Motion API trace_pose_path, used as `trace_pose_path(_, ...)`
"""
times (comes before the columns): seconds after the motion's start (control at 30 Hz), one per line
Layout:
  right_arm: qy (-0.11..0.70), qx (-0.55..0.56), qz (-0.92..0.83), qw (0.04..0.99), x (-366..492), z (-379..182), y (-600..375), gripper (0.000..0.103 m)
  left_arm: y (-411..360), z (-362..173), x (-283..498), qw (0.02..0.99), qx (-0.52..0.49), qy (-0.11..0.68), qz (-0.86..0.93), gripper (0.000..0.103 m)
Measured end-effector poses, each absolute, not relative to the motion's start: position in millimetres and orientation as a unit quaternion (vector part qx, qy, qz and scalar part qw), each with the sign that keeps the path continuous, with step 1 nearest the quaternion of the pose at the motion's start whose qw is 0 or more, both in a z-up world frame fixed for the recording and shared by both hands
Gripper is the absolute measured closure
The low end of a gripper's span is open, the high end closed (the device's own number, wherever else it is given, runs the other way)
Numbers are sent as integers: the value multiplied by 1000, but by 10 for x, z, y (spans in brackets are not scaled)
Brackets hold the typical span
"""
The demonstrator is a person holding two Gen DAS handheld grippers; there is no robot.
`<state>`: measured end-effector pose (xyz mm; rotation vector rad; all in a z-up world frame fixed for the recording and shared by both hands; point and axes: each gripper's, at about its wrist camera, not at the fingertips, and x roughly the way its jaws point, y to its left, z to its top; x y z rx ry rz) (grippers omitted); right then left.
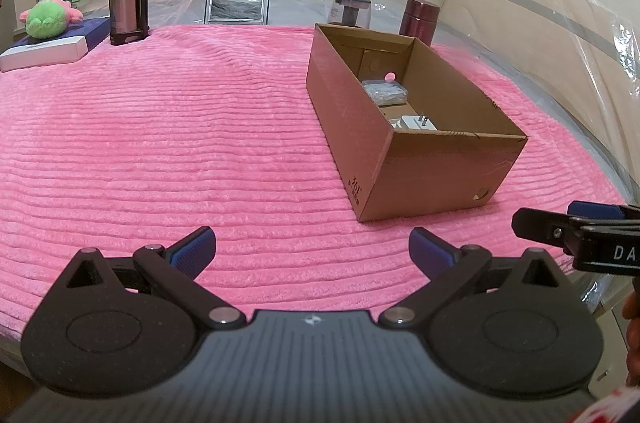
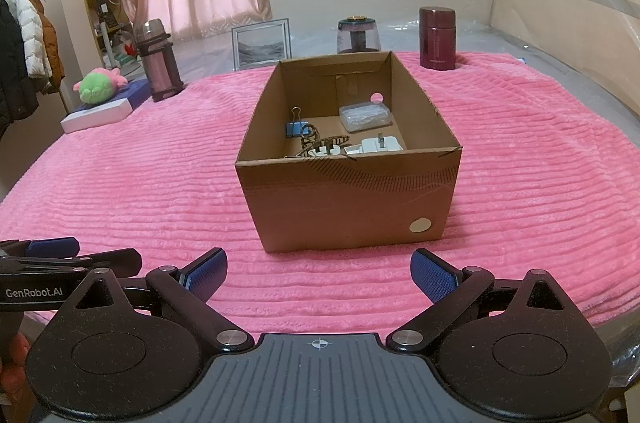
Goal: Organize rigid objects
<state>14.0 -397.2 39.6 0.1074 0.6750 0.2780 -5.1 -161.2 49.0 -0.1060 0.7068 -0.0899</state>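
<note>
Your left gripper [image 1: 312, 249] and right gripper [image 2: 319, 273] sit nearest, side by side at the near edge of the blanket [image 2: 140, 183], fingers spread wide, holding nothing. Likely parked: no loose item lies near them. Box [image 2: 348, 199] stands open-topped mid-blanket, in easy reach of either hand. Inside, gathered on its floor: clear case [image 2: 365, 116], white plug [image 2: 380, 146], blue clip [image 2: 296, 128]. Judgement: sorting looks near done.

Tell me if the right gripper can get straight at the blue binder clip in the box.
Probably yes. The right gripper is open and empty, facing the open-topped cardboard box. The blue binder clip lies uncovered by the left wall, but the near wall means reaching from above.
</note>
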Motion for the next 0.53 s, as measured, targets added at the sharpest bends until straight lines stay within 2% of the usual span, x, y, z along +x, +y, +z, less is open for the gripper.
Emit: trace_pose_path(0.53,332,54,136,932,140,381,-3962,7,-1623,492,-49,937,-58,342,-44,2)
